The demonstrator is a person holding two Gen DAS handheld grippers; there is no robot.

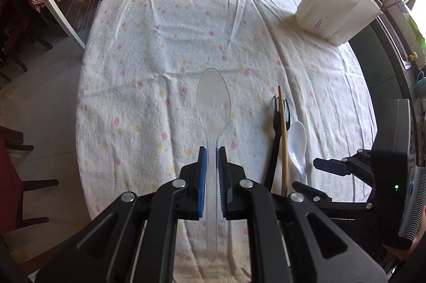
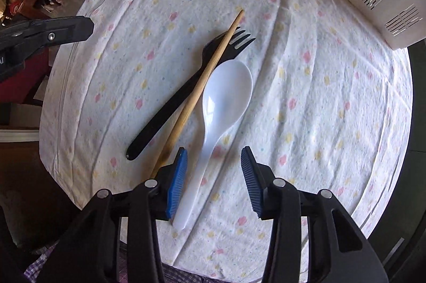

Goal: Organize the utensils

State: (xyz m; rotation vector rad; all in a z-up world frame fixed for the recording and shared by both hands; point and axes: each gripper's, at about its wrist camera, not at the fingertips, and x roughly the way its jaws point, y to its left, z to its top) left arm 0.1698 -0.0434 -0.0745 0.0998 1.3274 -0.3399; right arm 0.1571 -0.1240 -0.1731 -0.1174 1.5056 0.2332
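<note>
Table under a floral cloth. White slotted utensil holder stands at the far right corner, a few sticks poking out of it, well apart from both grippers.

Left gripper: clamped on the clear plastic spoon, pads on the handle, bowl sticking out ahead past the fingertips, held above the cloth.

Right gripper: pointing down, jaws apart, nothing pinched. White spoon lies on the cloth with its handle running between the jaws, close beside the left pad; can't tell if it touches.

Black fork and wooden chopstick lie just left of the white spoon, chopstick crossing over the fork.
</note>
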